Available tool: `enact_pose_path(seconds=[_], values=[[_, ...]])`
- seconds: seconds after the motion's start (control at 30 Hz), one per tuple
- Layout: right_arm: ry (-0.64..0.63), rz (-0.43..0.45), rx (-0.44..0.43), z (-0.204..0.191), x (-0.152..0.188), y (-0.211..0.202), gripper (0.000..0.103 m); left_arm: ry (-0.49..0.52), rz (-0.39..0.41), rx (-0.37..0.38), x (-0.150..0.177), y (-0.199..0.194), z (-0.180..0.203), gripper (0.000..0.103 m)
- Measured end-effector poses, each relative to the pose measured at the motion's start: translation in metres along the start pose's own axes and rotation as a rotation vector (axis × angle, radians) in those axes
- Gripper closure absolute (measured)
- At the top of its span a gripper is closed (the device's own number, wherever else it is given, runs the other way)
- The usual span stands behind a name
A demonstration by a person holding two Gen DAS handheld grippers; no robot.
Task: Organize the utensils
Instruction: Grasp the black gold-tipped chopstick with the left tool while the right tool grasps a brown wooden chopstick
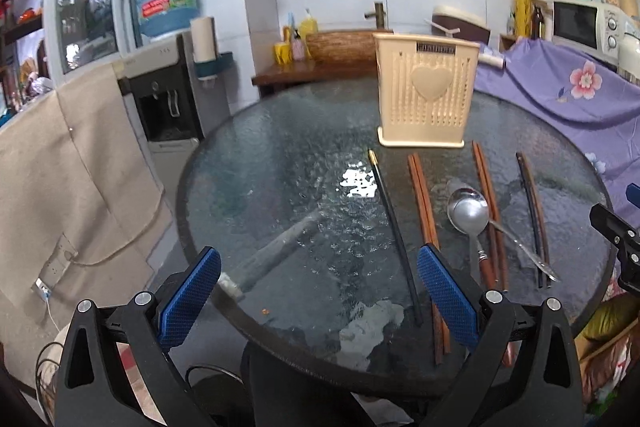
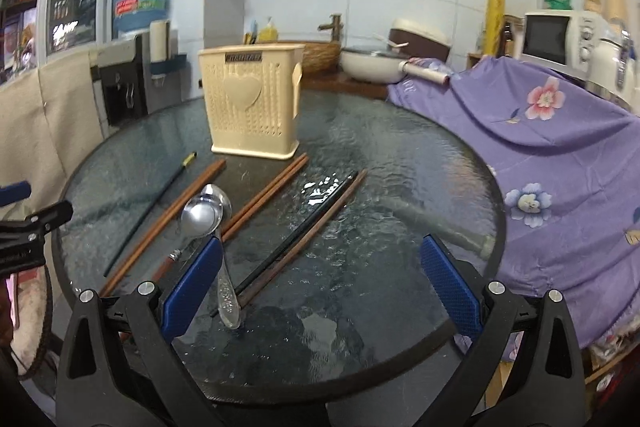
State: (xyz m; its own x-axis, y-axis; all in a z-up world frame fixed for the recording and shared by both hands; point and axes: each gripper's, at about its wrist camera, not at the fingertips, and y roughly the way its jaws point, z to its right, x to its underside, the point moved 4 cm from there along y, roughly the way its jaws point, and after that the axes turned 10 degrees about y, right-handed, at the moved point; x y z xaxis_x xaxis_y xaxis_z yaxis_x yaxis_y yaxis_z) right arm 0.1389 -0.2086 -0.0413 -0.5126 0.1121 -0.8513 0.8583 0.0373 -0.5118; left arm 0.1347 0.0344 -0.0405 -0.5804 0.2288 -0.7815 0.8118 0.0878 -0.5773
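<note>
Kitchen, round glass counter (image 1: 280,155) | cream utensil holder (image 1: 426,89) at 12 o'clock, apparently empty | chopsticks (image 2: 264,193), spoons (image 2: 206,213) unsorted | left tongs (image 1: 318,293), right tongs (image 2: 320,285) wide open, empty

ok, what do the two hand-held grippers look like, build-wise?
Both look identical. The left hand-held gripper has black angular finger arms with triangular cut-outs, silver round screws at the joints, and blue pads with a fine knurled texture. The right hand-held gripper has the same black frame, silver screws and blue textured pads. No cables, markings or sleeves visible.
</note>
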Motion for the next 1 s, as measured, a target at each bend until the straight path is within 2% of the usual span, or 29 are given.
enact_pose_path(seconds=[0.13, 0.2, 0.33, 0.4, 0.53, 0.6, 0.67, 0.8, 1.0], values=[[-0.041, -0.05, 0.031, 0.006, -0.009, 0.031, 0.006, 0.039, -0.029, 0.022, -0.012, 0.022, 0.006, 0.01], [-0.028, -0.093, 0.043, 0.012, -0.014, 0.049, 0.008, 0.052, -0.034, 0.037, -0.018, 0.032, 0.009, 0.016], [0.008, -0.18, 0.046, 0.022, -0.023, 0.078, 0.022, 0.059, -0.083, 0.081, -0.029, 0.058, 0.015, 0.029], [0.026, -0.208, 0.048, 0.027, -0.027, 0.091, 0.026, 0.055, -0.101, 0.102, -0.032, 0.066, 0.017, 0.038], [0.079, -0.302, 0.05, 0.034, -0.028, 0.12, 0.044, 0.064, -0.132, 0.138, -0.038, 0.084, 0.019, 0.047], [0.113, -0.338, 0.049, 0.038, -0.03, 0.131, 0.047, 0.07, -0.145, 0.152, -0.041, 0.091, 0.019, 0.051], [0.127, -0.347, 0.053, 0.039, -0.032, 0.136, 0.049, 0.073, -0.16, 0.161, -0.043, 0.098, 0.02, 0.053], [0.112, -0.364, 0.08, 0.037, -0.038, 0.147, 0.064, 0.06, -0.185, 0.171, -0.048, 0.108, 0.017, 0.06], [0.147, -0.411, 0.079, 0.037, -0.04, 0.162, 0.071, 0.06, -0.199, 0.186, -0.057, 0.121, 0.016, 0.061]])
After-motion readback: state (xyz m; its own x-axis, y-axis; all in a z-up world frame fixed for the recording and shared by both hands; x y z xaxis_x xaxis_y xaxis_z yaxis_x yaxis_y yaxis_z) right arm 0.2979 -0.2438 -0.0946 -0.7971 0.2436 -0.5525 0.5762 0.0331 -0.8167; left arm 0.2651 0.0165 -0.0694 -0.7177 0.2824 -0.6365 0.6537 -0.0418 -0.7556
